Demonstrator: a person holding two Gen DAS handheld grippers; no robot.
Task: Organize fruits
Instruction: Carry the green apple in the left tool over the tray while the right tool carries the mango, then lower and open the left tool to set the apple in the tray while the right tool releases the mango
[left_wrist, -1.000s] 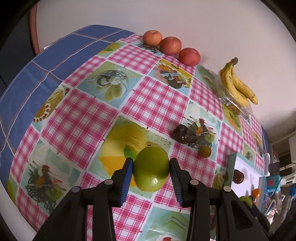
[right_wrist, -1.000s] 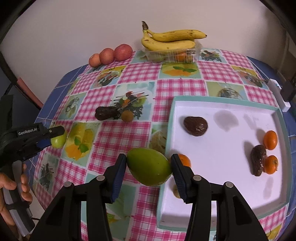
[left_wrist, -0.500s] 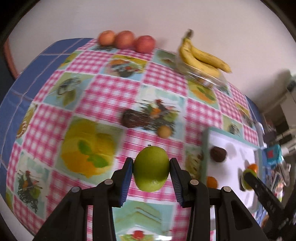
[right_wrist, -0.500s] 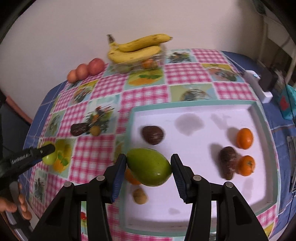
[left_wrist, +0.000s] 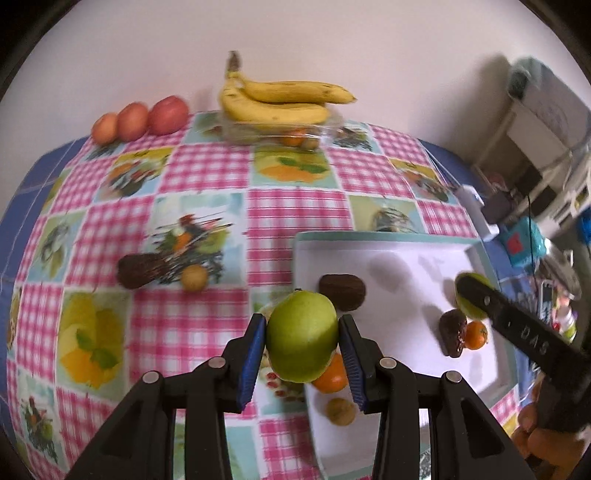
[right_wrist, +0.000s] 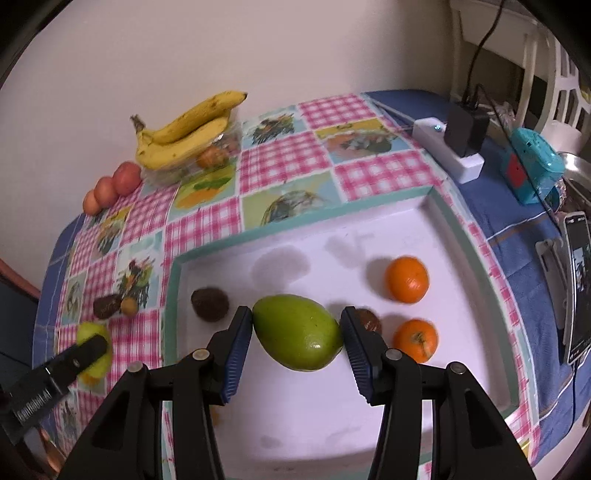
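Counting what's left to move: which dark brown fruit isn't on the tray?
The long dark brown fruit on the tablecloth, beside a small yellowish fruit; the others lie on the tray.

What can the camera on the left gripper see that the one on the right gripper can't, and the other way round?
Only the left wrist view shows the fruits in the tray's near left corner: an orange behind the held green apple and a small tan fruit.

Only the right wrist view shows the phone propped at the table's right edge, and the green mango in full, gripped in its jaws.

Both show the bananas on a clear box, three reddish fruits by the wall, the white tray, and a dark avocado with a tan fruit on the cloth.
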